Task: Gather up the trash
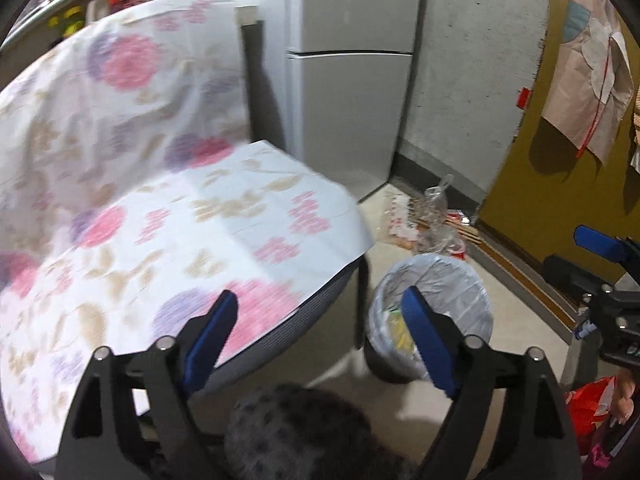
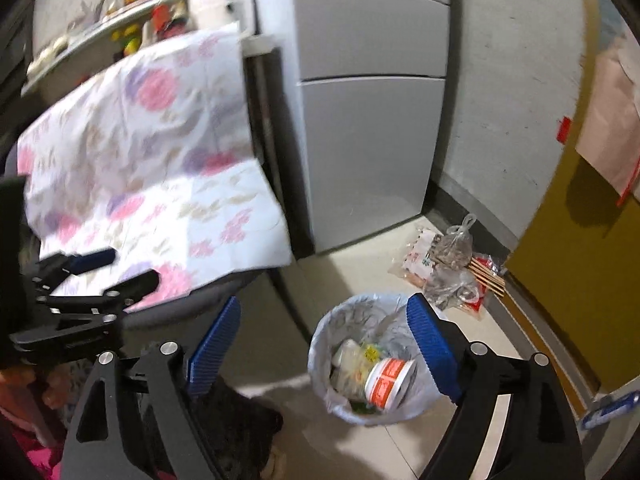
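Note:
A small trash bin [image 2: 344, 328] with a grey plastic liner stands on the floor beside a chair. It holds a red-and-white cup [image 2: 388, 386] and other wrappers. It also shows in the left wrist view [image 1: 440, 292]. More trash lies on the floor by the wall: clear plastic bags [image 2: 454, 264] and red-and-white wrappers [image 2: 420, 258], which also show in the left wrist view [image 1: 436, 220]. My right gripper [image 2: 324, 344] is open and empty above the bin. My left gripper [image 1: 320, 332] is open and empty over the chair's front edge.
A chair covered with a floral cloth [image 1: 180, 220] stands left of the bin. A grey fridge [image 2: 368, 120] stands behind it. A yellow door [image 2: 580, 260] is at the right. A shelf with bottles and jars [image 2: 120, 0] is at the back left.

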### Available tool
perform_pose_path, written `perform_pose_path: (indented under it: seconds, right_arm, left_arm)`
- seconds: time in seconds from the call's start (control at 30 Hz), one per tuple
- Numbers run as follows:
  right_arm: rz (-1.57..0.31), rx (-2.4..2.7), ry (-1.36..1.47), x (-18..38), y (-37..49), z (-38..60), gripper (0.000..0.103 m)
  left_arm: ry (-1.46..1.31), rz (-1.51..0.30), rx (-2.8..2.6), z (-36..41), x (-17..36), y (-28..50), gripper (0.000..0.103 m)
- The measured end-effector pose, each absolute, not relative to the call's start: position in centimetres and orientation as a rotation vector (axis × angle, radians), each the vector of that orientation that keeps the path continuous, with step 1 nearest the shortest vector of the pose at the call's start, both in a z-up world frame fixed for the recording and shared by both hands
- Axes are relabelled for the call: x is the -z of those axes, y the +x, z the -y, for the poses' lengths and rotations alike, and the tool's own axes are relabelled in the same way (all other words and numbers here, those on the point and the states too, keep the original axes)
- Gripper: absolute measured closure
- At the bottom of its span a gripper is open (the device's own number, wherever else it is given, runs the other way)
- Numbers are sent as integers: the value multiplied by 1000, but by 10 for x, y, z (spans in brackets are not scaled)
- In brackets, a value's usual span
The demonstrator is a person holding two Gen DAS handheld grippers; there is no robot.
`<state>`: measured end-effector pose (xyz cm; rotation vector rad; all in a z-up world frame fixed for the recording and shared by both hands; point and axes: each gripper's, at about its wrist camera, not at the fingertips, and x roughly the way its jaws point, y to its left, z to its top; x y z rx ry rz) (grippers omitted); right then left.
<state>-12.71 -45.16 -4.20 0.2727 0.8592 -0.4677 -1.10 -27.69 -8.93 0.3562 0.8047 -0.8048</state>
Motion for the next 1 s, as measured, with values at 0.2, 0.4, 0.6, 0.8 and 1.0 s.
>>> perform_pose_path:
  seconds: [0.2, 0.4, 0.6, 0.8, 1.0]
  right_arm:
    - [-846, 447, 191, 9, -128, 411, 13]
    - [-835, 408, 151, -28, -128, 380, 11]
    - [-833, 304, 136, -54, -133, 359, 11]
    - [-818, 280, 118, -67, -134, 351, 11]
    - [-827, 309, 138, -64, -133, 359, 11]
  left_arm:
    - [362, -799, 739, 233, 66, -24, 7]
    - [362, -795, 696, 196, 34, -35, 7]
    - [379, -764, 654, 162, 6, -51, 7]
    - [330, -735, 620, 140, -14, -56, 7]
    - [335, -752, 615, 143, -11, -53, 7]
